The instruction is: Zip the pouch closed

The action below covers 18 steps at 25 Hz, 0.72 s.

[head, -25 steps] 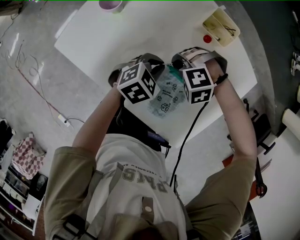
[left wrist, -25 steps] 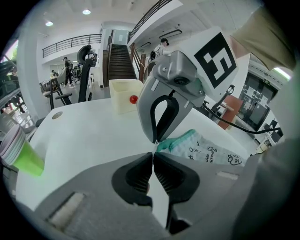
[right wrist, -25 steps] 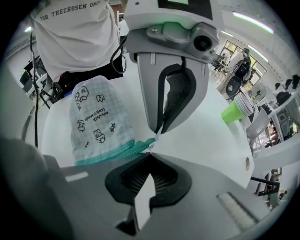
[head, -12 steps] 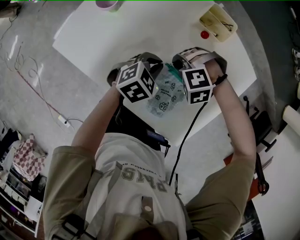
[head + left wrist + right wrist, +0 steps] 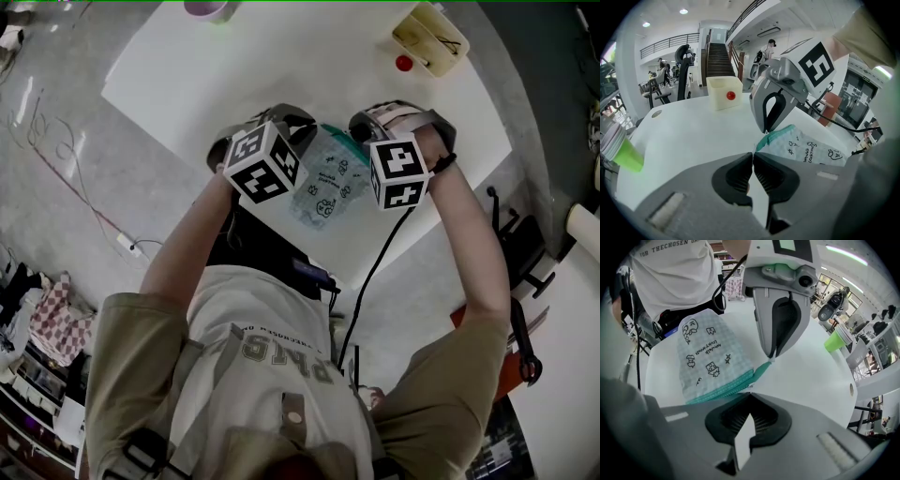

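A pale checked pouch [image 5: 328, 183] with small drawings and a teal zip [image 5: 736, 383] lies on the white table [image 5: 234, 84] between my two grippers. My left gripper [image 5: 753, 157] is shut, and in the right gripper view its tips [image 5: 770, 358] pinch the little tab at the teal end of the zip. My right gripper [image 5: 749, 397] is shut right at the zip line, close to that same end. The pull itself is hidden under its pads. In the head view the marker cubes [image 5: 262, 164] [image 5: 398, 173] cover both sets of jaws.
A cream box [image 5: 429, 39] with a red ball [image 5: 404, 63] beside it stands at the far right of the table. A purple cup [image 5: 208, 9] is at the far edge and a green cup [image 5: 626, 154] at the left. A black cable [image 5: 375, 272] hangs off the near edge.
The gap between the two marker cubes has widened slightly, with the right gripper drawn a little away from the left. Both stay shut at the pouch.
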Each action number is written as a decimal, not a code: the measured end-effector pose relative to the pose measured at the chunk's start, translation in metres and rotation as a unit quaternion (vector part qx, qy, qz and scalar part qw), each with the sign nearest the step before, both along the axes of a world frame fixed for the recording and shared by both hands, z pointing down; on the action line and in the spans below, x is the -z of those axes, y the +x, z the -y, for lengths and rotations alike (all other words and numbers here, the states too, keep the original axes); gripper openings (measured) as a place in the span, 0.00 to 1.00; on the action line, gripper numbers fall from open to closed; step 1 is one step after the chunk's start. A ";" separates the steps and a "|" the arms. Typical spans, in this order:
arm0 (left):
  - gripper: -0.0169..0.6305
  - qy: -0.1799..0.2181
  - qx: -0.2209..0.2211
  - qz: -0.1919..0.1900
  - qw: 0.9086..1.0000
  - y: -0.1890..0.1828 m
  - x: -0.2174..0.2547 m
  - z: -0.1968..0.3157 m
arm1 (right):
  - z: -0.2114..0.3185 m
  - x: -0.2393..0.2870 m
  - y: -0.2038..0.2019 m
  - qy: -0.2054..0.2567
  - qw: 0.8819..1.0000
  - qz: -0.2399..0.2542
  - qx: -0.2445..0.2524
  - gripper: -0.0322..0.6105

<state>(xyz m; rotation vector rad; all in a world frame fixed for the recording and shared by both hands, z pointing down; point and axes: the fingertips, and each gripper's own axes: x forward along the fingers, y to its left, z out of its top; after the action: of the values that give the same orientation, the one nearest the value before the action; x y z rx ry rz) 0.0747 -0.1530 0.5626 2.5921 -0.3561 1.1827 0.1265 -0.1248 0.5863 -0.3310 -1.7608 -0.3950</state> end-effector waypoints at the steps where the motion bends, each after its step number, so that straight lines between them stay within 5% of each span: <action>1: 0.06 0.000 0.001 0.000 1.000 -0.001 0.000 0.000 | -0.001 0.000 0.001 -0.001 1.000 0.000 -0.003 0.05; 18: 0.06 -0.001 -0.003 0.006 1.000 -0.007 -0.007 0.004 | -0.010 -0.003 0.015 -0.020 0.999 -0.004 -0.031 0.05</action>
<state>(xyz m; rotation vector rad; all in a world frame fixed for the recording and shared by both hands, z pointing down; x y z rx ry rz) 0.0682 -0.1567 0.5692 2.5876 -0.3499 1.2012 0.1419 -0.1144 0.5898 -0.3049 -1.7693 -0.3129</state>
